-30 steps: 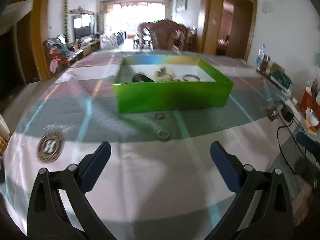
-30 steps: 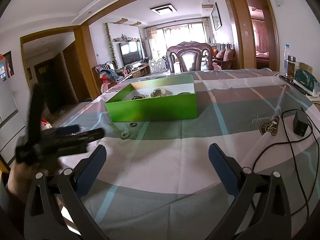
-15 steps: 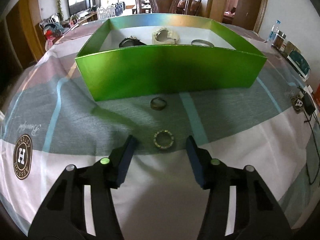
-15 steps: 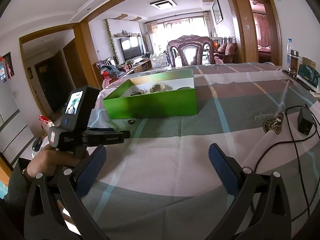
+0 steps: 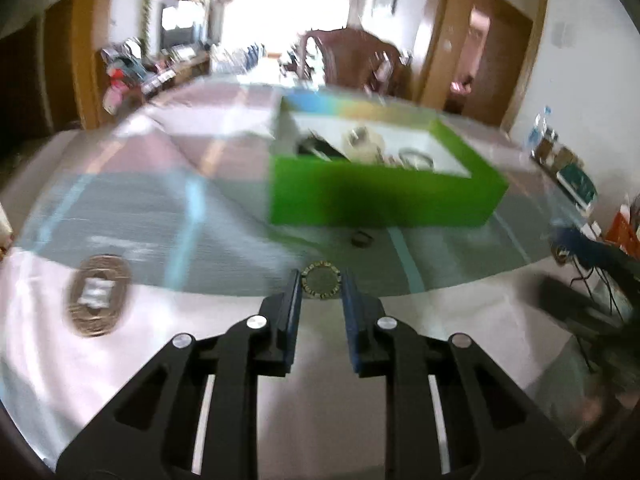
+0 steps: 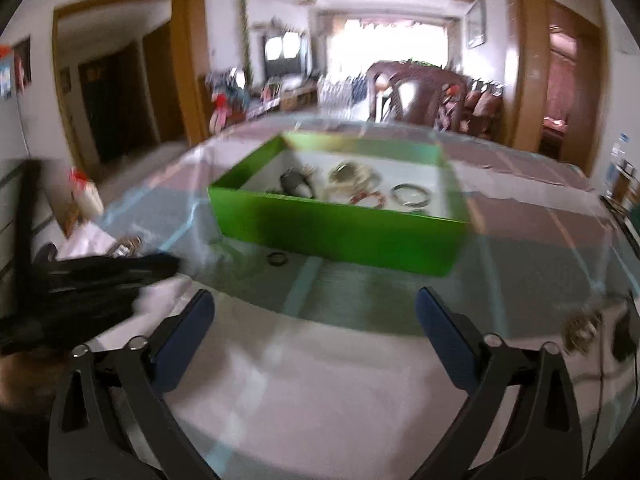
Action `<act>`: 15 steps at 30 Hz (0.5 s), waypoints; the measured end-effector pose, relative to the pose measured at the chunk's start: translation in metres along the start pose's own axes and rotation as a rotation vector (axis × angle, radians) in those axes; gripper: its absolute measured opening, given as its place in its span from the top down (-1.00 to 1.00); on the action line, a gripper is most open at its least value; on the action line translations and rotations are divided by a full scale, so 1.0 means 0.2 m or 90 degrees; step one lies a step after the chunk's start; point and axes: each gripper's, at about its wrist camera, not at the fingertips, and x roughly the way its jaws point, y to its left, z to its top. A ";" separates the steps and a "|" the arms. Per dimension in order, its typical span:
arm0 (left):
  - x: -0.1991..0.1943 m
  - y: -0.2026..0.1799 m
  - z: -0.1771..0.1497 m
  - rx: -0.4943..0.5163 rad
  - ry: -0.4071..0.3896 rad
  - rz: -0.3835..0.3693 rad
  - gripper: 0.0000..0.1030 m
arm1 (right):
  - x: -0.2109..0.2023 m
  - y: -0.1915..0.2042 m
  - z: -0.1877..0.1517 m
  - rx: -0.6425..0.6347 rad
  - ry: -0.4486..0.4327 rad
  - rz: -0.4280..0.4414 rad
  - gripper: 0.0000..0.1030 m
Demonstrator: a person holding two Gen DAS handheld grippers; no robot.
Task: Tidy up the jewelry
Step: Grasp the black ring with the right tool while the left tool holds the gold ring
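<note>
1. The left gripper (image 5: 320,282) has its jaws closing on a studded ring (image 5: 320,280); the pads look pressed to its sides, presumably for carrying it to the box.
2. The right gripper (image 6: 314,316) hangs wide open with nothing in it.
3. A dark ring (image 5: 362,239) lies on the tablecloth (image 5: 140,216) just before the green box (image 5: 384,196), where other jewellery already sits.
4. Blur hides whether the studded ring has left the cloth.

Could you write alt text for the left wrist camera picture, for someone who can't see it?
A black hand-held gripper with blue pads is closing its jaws around a round studded gold ring above a checked tablecloth. Beyond it a small dark ring lies in front of an open green cardboard box holding other jewelry; the view is motion-blurred.
</note>
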 end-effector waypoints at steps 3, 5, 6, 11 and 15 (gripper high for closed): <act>-0.16 0.06 -0.03 -0.001 -0.033 0.019 0.61 | 0.25 0.09 0.08 -0.021 0.064 0.009 -0.58; -0.27 0.12 -0.07 -0.004 -0.041 0.024 0.61 | 0.39 0.12 0.11 -0.037 0.111 0.000 -0.16; -0.29 0.14 -0.08 -0.006 -0.041 0.024 0.61 | 0.47 0.14 0.12 -0.045 0.136 0.001 -0.09; -0.38 0.22 -0.13 -0.026 -0.050 0.023 0.61 | 0.62 0.14 0.12 -0.025 0.166 0.011 0.19; -0.38 0.25 -0.16 -0.023 -0.042 0.015 0.61 | 0.65 0.15 0.10 -0.020 0.164 0.007 0.20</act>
